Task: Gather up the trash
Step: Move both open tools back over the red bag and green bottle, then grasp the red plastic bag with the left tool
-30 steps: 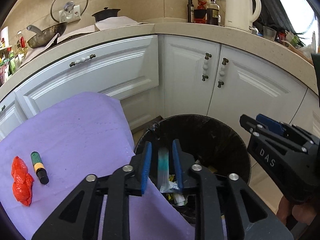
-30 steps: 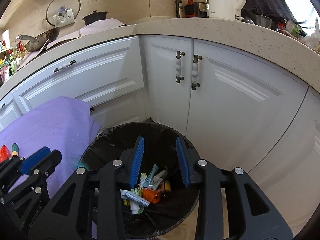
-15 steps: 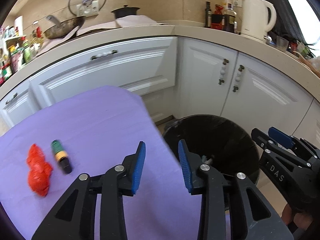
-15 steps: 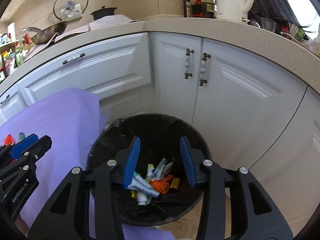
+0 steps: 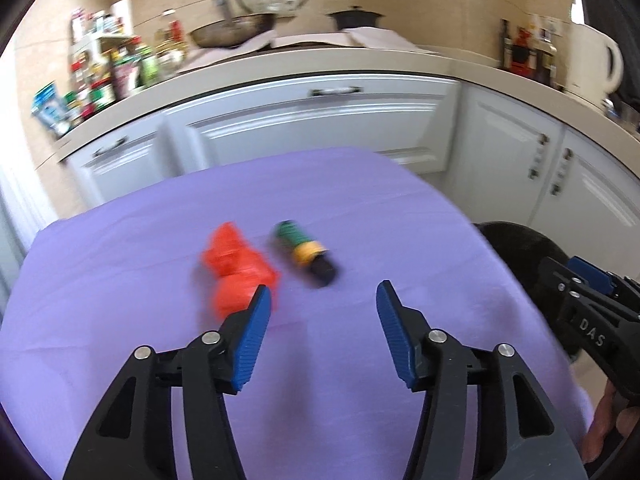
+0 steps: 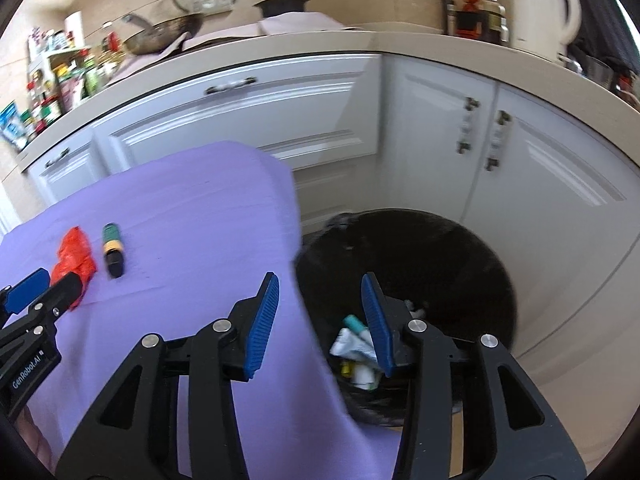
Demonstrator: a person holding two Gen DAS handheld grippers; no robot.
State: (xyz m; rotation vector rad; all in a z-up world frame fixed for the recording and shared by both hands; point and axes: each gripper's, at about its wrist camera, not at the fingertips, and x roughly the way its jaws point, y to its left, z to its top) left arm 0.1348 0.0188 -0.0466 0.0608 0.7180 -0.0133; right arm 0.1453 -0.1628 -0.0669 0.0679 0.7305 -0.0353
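Trash remaining on the purple cloth (image 5: 120,320) comes to two pieces: a crumpled red wrapper (image 5: 234,270) and a short tube (image 5: 306,254) with a green end, a yellow band and a black end. They lie just beside each other, not clearly touching, though motion blur in the left view makes that hard to judge.

The left gripper (image 5: 324,304) hangs above the cloth with its jaws wide and nothing between them. Both pieces lie just ahead of it. The wrapper sits off the left fingertip, which overlaps its near edge in the picture; the tube is ahead and a little left of the gap's centre line. The tube's long axis runs diagonally, green end far and left, black end near and right, so the jaws would likely need a slight twist to close across it, not along it.

The right gripper (image 6: 320,300) is also spread wide and empty. It hovers over the cloth's right edge, beside the black bin (image 6: 460,248), well apart from both pieces. The bin stands on the floor to the right of the cloth and holds several discarded tubes and wrappers (image 6: 352,340).

The left gripper is plainly the nearer one, so the next pick probably falls to it, with a short reach forward and down.
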